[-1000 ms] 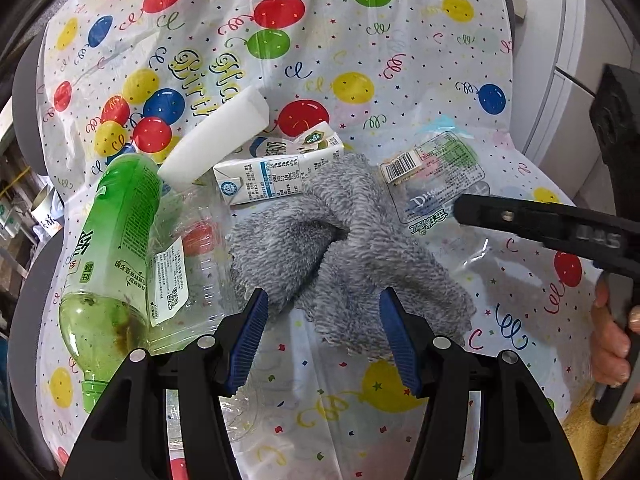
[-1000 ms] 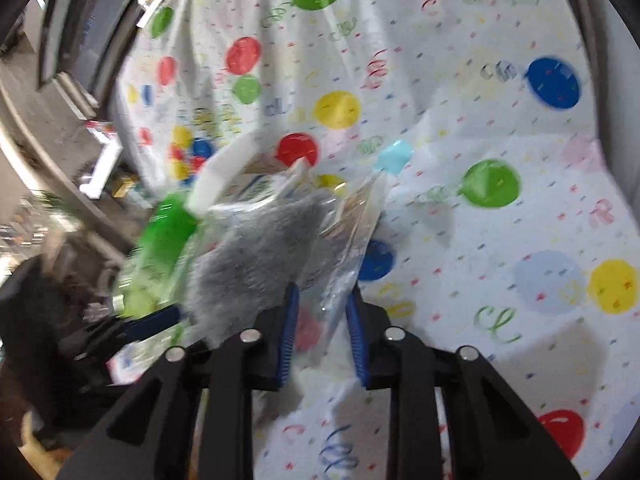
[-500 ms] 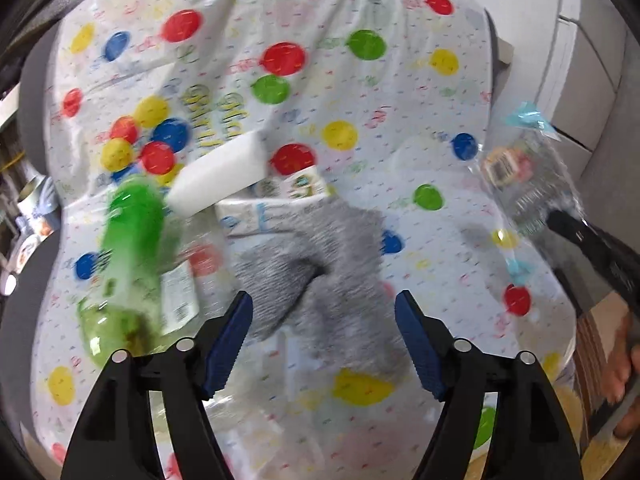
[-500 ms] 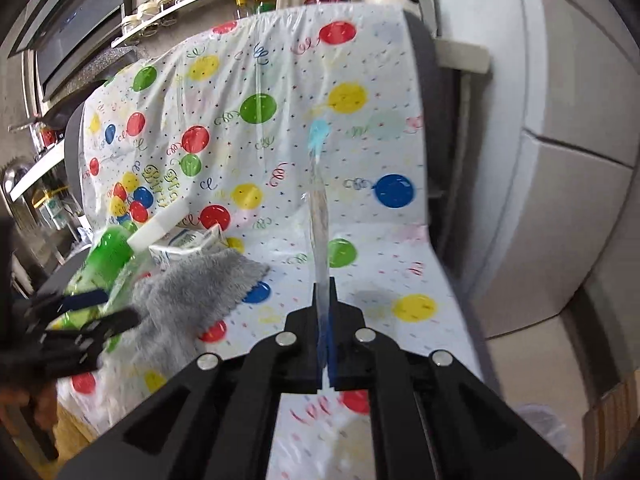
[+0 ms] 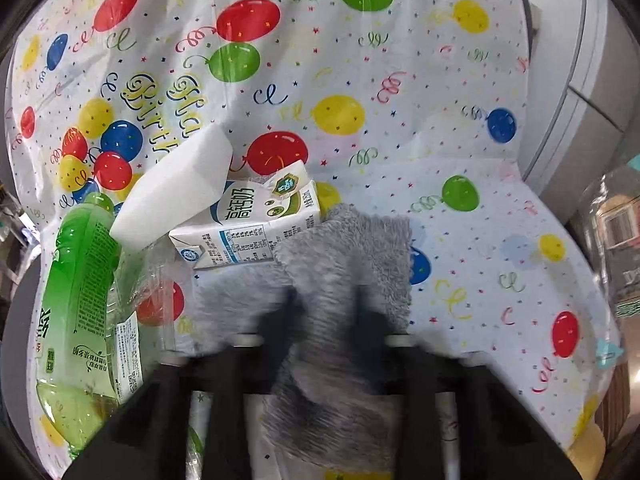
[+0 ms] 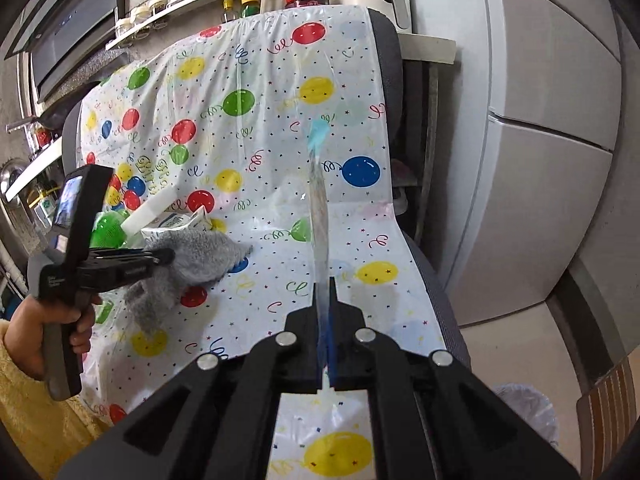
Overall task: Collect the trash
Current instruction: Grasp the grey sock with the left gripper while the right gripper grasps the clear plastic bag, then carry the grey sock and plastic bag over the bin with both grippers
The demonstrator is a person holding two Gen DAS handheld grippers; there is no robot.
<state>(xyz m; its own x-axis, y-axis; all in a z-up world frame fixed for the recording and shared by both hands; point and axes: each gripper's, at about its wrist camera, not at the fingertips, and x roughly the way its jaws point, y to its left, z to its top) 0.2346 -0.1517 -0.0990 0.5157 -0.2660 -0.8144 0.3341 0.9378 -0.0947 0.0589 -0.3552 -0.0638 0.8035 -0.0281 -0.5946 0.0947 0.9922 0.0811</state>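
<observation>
A grey fluffy cloth (image 5: 344, 264) lies bunched on the balloon-print sheet (image 5: 460, 80) that covers a chair. My left gripper (image 5: 324, 308) is closing its jaws on a fold of the cloth, and the pads pinch it; the right wrist view shows the same grip (image 6: 166, 256). My right gripper (image 6: 325, 292) is shut on a clear plastic wrapper (image 6: 320, 208), which stands upright, edge-on, above the seat. Left of the cloth lie a green bottle (image 5: 80, 280), a milk carton (image 5: 256, 224), a white sponge block (image 5: 176, 196) and crumpled clear plastic (image 5: 148, 280).
A person's hand (image 6: 32, 320) holds the left gripper's handle. A pale fridge (image 6: 540, 120) stands right of the chair. A clear plastic bag (image 6: 528, 412) sits on the floor at lower right. Shelves with jars run behind the chair.
My left gripper moved forward and its jaws went from wide apart to pinched on the grey cloth. My right gripper lifted the wrapper off the seat and carried it to the right.
</observation>
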